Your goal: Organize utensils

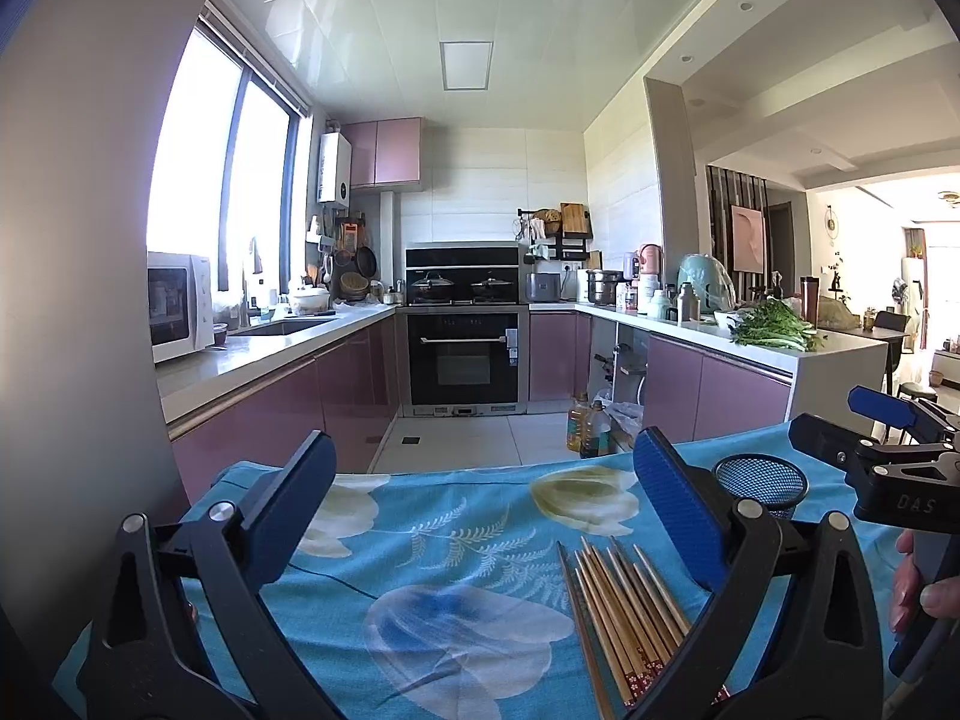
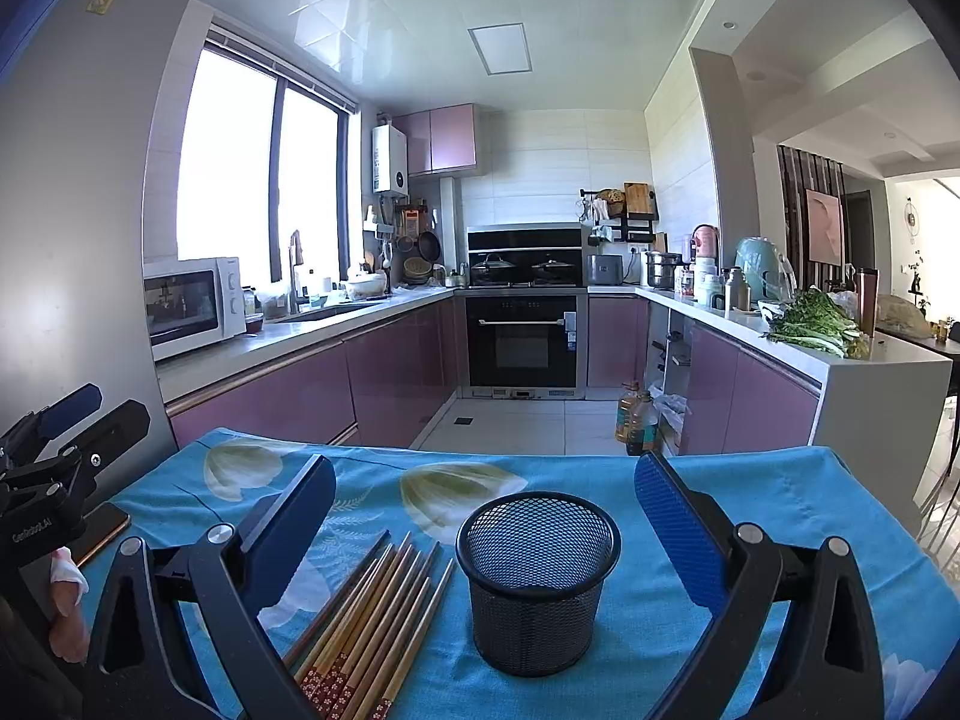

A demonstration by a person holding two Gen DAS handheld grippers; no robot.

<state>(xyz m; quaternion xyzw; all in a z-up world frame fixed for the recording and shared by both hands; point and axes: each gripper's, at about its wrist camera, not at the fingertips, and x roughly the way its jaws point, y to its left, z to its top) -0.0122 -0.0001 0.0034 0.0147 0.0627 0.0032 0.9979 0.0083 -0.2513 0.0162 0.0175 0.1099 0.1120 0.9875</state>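
Daylight floods in through the window (image 2: 264, 174) on the left, blown out to white so nothing outside shows. The glossy ceiling (image 2: 420, 12) carries streaks of glare, and the far living room (image 1: 888, 252) is overexposed too. Both views are sharp in the middle — yet fisheye distortion bends walls and counters, with dark vignetting in the corners. The tablecloth (image 2: 780, 510) is evenly lit, with only soft shadows.

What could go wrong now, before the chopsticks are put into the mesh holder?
1. The chopsticks lie packed side by side, so a gripper may pinch several at once or scatter them.
2. The mesh holder stands free and empty on the soft tablecloth; a push could tip it.
3. Both the left gripper and the right gripper are open and close together; they might collide.
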